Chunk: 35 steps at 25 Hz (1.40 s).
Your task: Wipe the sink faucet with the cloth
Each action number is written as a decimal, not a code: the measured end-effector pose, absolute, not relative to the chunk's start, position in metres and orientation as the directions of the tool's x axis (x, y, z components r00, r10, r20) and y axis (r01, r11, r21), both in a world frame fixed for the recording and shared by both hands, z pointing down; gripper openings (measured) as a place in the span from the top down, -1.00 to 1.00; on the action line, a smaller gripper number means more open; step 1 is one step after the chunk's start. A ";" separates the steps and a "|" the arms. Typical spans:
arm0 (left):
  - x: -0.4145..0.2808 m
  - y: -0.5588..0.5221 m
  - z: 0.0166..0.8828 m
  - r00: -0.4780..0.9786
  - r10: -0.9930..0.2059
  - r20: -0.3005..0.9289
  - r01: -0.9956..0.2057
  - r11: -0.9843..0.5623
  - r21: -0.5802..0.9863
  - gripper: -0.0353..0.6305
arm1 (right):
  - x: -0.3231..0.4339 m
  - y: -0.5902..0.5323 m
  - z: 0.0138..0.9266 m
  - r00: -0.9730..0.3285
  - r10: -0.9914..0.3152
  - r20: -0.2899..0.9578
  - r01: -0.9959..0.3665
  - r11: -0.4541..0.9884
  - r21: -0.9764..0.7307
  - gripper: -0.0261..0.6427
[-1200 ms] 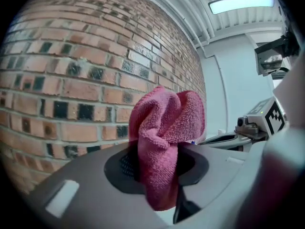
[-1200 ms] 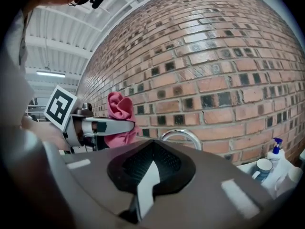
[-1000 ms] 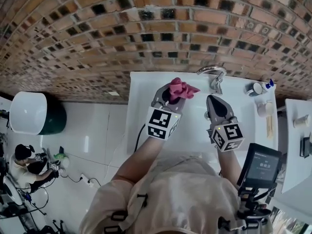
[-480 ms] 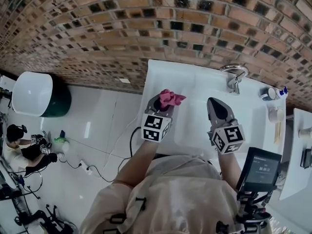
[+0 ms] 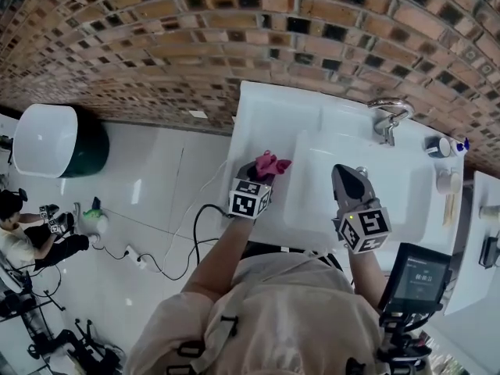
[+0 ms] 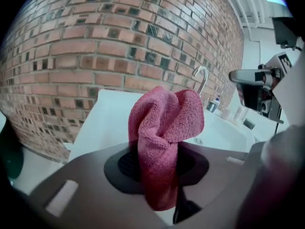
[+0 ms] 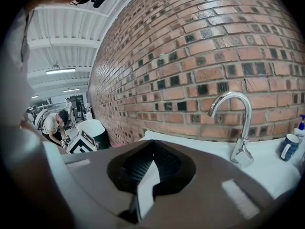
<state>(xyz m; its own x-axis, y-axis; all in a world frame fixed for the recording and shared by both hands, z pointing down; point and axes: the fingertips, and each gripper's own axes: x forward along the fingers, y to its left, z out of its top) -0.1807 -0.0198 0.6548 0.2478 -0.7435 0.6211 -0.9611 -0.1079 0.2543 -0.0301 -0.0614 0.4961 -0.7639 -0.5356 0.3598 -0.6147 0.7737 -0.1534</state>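
Seemingly no wiping is under way: the left tool [image 5: 261, 170] clamps the pink cloth [image 5: 271, 162] over the counter's [image 5: 266, 112] left part, well apart from the faucet [image 5: 388, 114]. The right tool [image 5: 348, 176] is closed and empty. The next move probably calls for carrying the cloth across the sink [image 5: 367, 190] to the faucet. A brick wall [image 5: 156, 45] stands behind, with a white tiled floor [image 5: 141, 201].
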 end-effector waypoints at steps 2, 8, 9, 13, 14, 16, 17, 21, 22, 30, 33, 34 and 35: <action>-0.186 -0.018 0.671 0.222 -0.706 0.673 -0.971 -0.094 0.222 0.51 | -0.028 -0.062 0.502 -0.755 -0.537 0.376 -0.623 0.767 -0.154 0.95; -0.196 -0.022 0.692 0.187 -0.675 0.713 -0.980 -0.073 0.188 0.38 | -0.021 -0.067 0.512 -0.741 -0.538 0.402 -0.636 0.754 -0.162 0.95; -0.195 -0.022 0.694 0.193 -0.671 0.716 -0.979 -0.080 0.189 0.35 | -0.020 -0.069 0.513 -0.739 -0.539 0.404 -0.638 0.752 -0.164 0.95; -0.196 -0.021 0.687 0.203 -0.674 0.710 -0.977 -0.090 0.194 0.27 | -0.021 -0.075 0.514 -0.740 -0.540 0.401 -0.639 0.750 -0.171 0.95; -0.198 -0.021 0.680 0.201 -0.686 0.699 -0.977 -0.087 0.196 0.25 | -0.022 -0.076 0.512 -0.743 -0.540 0.397 -0.637 0.751 -0.171 0.95; -0.199 -0.021 0.663 0.198 -0.714 0.671 -0.977 -0.088 0.195 0.20 | -0.024 -0.080 0.508 -0.746 -0.543 0.385 -0.635 0.753 -0.170 0.95; -0.199 -0.022 0.655 0.195 -0.726 0.659 -0.978 -0.093 0.187 0.19 | -0.023 -0.082 0.505 -0.747 -0.546 0.379 -0.636 0.753 -0.168 0.95; -0.198 -0.034 0.615 0.179 -0.789 0.587 -0.982 -0.108 0.155 0.16 | -0.024 -0.091 0.492 -0.752 -0.560 0.348 -0.636 0.756 -0.158 0.95; -0.197 -0.040 0.602 0.177 -0.811 0.557 -0.982 -0.109 0.153 0.16 | -0.024 -0.092 0.488 -0.754 -0.563 0.338 -0.634 0.758 -0.152 0.95; -0.167 -0.086 0.471 0.211 -0.946 0.248 -0.977 -0.198 0.076 0.45 | -0.020 -0.100 0.439 -0.762 -0.602 0.239 -0.634 0.769 -0.085 0.95; -0.149 -0.093 0.437 0.250 -0.954 0.168 -0.968 -0.244 0.054 0.67 | -0.013 -0.100 0.418 -0.763 -0.617 0.194 -0.636 0.770 -0.053 0.95; -0.142 -0.095 0.429 0.262 -0.953 0.152 -0.965 -0.258 0.048 0.74 | -0.010 -0.099 0.412 -0.762 -0.622 0.183 -0.638 0.769 -0.043 0.95; -0.136 -0.096 0.422 0.273 -0.952 0.140 -0.962 -0.270 0.042 0.79 | -0.007 -0.099 0.406 -0.760 -0.627 0.170 -0.640 0.767 -0.035 0.95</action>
